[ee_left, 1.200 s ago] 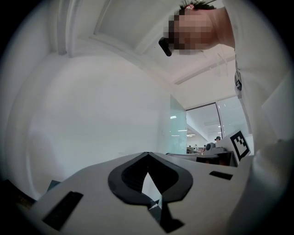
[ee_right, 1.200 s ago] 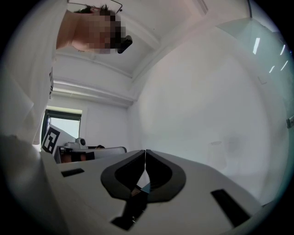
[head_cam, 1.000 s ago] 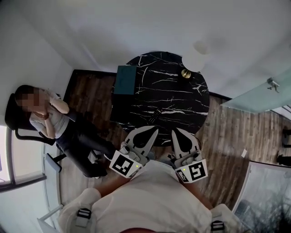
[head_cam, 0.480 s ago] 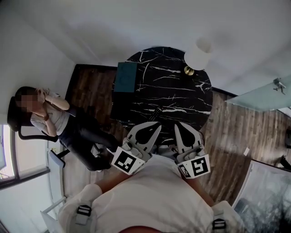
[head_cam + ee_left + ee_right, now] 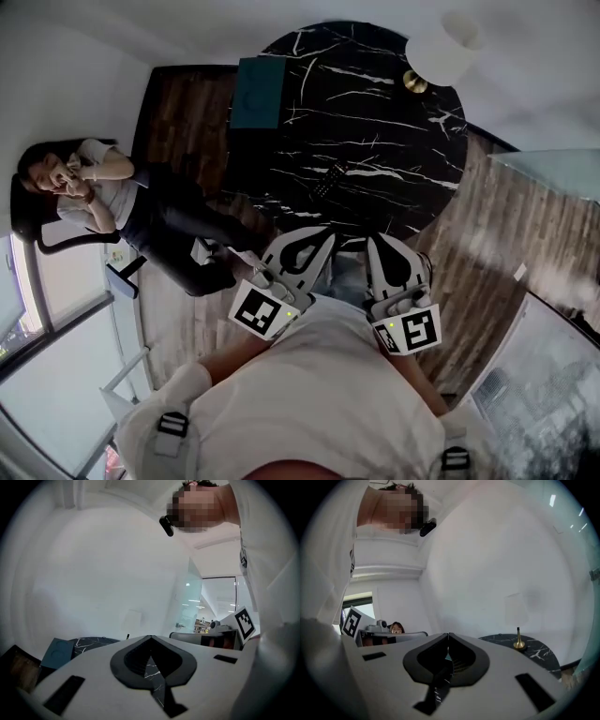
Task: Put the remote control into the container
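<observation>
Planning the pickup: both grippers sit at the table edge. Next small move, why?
Probably advance the left gripper toward the remote control, opening its jaws: it and the right gripper are shut and empty, and the remote lies on the table just ahead of the left one.

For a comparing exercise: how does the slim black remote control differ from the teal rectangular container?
The slim black remote control is narrow and small; the teal rectangular container is broader and larger. The remote lies toward the near side, the container at the left edge. Both rest on the round black marble table.
</observation>
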Available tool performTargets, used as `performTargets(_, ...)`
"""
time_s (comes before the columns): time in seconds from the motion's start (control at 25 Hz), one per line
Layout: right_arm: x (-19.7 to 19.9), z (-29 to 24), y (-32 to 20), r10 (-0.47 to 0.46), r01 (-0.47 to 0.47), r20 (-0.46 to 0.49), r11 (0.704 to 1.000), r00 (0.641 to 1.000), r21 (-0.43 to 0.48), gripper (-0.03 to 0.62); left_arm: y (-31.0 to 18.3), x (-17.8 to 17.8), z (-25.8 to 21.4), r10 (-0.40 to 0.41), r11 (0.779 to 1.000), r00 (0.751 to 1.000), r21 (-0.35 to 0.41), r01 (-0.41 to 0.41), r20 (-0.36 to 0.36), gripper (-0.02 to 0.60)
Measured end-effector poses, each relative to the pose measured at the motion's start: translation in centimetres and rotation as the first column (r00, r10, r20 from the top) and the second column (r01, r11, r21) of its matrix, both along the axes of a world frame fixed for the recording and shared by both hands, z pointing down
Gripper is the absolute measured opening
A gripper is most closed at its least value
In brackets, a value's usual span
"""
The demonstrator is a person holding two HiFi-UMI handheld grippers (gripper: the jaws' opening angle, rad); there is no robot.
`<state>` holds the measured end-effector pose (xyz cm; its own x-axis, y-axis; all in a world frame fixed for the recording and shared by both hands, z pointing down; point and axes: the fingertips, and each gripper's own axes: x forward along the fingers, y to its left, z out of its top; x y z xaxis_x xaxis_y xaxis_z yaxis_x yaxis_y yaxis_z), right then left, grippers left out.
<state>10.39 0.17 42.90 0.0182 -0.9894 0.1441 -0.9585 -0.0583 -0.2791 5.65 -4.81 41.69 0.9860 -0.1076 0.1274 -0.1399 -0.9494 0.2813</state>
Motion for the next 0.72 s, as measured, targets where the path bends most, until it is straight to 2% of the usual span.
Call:
performTargets(0.2,0.2,1.8,0.2,-0.004,0.004,0.022,1.0,1.0,-0.025,0.011,0.1,0.3,1.8,0.01,1.0,0.999,0.014,-0.011,0.043,0.006)
performTargets(0.4,1.2,3.6,-0.6,-0.001,0.003,0.033,0.999,0.999,-0.04,0.011,0.1,1.5,4.3,0.084,0.993,0.984,0.07,-0.095,0.154,0.012)
performTargets(0.52,2.0,5.4,-1.6,-0.003,0.005,0.033,0.998,0.999,-0.064,0.011,-0.9,2.2,7.3,0.073,0.992,0.973,0.088,-0.094,0.219,0.066)
performTargets(0.6,2.6,6.9,-2.3,-0.003,0.005,0.028,0.996,1.0,-0.084,0.011,-1.8,2.6,9.9,0.065,0.991,0.958,0.094,-0.095,0.28,0.107)
performTargets(0.72,3.5,10.3,-3.2,0.011,-0.007,0.03,0.989,0.999,-0.149,0.011,-3.0,3.1,14.9,0.07,0.987,0.914,0.103,-0.12,0.399,0.161)
